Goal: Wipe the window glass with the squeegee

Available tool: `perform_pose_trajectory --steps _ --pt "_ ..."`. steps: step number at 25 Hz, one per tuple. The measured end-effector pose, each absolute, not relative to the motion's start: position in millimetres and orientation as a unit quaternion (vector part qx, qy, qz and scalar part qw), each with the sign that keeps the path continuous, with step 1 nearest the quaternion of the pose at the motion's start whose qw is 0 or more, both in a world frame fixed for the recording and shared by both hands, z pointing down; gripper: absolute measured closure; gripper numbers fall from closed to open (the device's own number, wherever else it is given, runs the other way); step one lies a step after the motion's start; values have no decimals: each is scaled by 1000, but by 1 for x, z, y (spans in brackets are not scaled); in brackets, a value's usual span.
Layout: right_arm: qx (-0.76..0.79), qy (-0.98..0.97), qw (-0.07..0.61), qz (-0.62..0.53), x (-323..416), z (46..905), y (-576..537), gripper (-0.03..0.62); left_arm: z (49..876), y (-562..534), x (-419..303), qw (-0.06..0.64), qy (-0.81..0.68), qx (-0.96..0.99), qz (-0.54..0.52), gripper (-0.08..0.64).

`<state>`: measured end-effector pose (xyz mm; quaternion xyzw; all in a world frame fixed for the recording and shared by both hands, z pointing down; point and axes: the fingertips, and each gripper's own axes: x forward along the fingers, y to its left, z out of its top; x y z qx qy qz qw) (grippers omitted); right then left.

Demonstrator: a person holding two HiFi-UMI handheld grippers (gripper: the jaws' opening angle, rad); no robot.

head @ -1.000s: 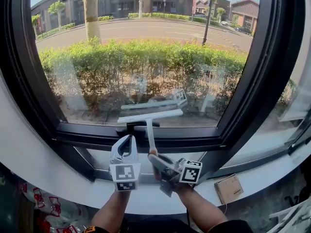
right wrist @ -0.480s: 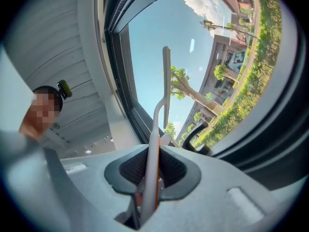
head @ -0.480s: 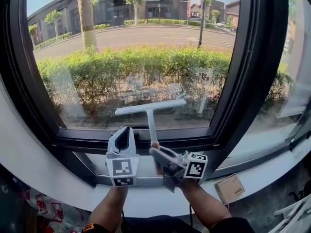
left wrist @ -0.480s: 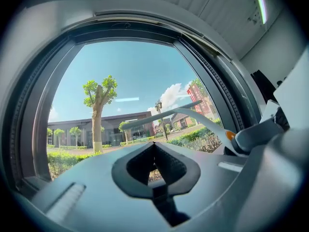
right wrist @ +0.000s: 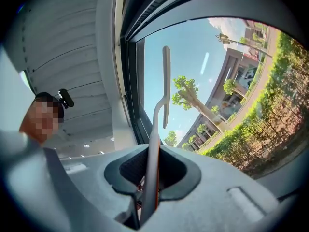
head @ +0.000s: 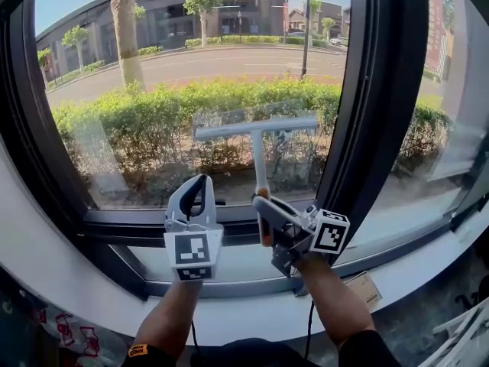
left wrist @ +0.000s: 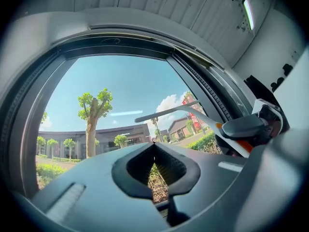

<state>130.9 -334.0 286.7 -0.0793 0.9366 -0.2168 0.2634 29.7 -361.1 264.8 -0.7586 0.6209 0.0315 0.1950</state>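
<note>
A white squeegee stands upright, its blade level against the lower part of the window glass, in front of the hedge outside. My right gripper is shut on the lower end of its thin handle, near an orange part. In the right gripper view the handle runs up between the jaws to the blade. My left gripper hovers just left of it, shut and holding nothing. The left gripper view shows its closed jaws and the squeegee off to the right.
A thick black window frame borders the pane on the right, with a second pane beyond it. Below runs a white sill with a small cardboard box on its right. Red and white items lie at the bottom left.
The right gripper has lifted the squeegee up the glass and a little to the right. The left gripper has stayed low beside it, still shut.
</note>
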Motion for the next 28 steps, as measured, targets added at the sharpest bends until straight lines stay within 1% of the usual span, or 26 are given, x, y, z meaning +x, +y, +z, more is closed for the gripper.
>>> perform_pose_trajectory --steps 5,12,15,21,28 --pt "-80 933 267 -230 134 288 -341 543 264 -360 41 194 613 -765 35 546" --pt "-74 923 271 -262 134 309 -342 543 290 -362 41 173 616 -768 20 546" --pt "-82 922 266 -269 136 328 -342 543 311 -363 40 154 618 -771 8 546" --pt "-84 905 264 -322 134 376 -335 543 351 -367 44 121 616 -779 -16 546" --pt "-114 892 242 -364 145 436 -327 543 378 -365 51 105 607 -787 -33 546"
